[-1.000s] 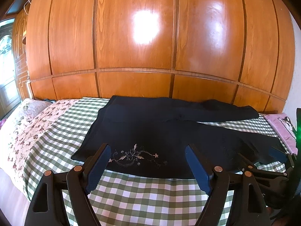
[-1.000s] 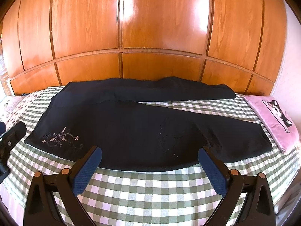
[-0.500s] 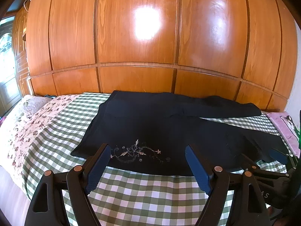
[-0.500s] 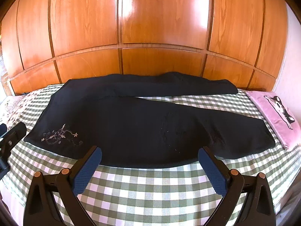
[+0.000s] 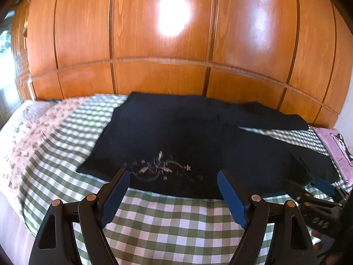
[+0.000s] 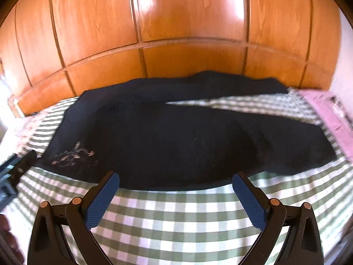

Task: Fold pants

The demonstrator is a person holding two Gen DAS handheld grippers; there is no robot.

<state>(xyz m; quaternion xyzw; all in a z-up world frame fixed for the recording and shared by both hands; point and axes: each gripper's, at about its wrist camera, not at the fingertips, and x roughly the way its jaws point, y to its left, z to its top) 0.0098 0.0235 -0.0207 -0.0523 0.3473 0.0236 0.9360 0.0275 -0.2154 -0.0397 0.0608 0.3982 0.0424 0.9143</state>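
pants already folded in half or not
No, the pants lie spread flat on the checked bedspread, their two legs splayed apart.

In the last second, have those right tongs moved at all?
Yes. The right tongs have moved in towards the pants: the dark cloth now fills more of their view, and the wood wall looks nearer.

Right tool (image 6: pixel 175 182) gapes empty above unfolded black pants (image 6: pixel 176 132) on checked bedspread (image 6: pixel 176 216).

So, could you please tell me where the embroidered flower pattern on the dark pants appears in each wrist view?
Left wrist view: the embroidery sits low and central, just beyond the open left gripper.
Right wrist view: the embroidery is at lower left, blurred, left of the open right gripper.
Shared landmark: the pink pillow at the right edge.
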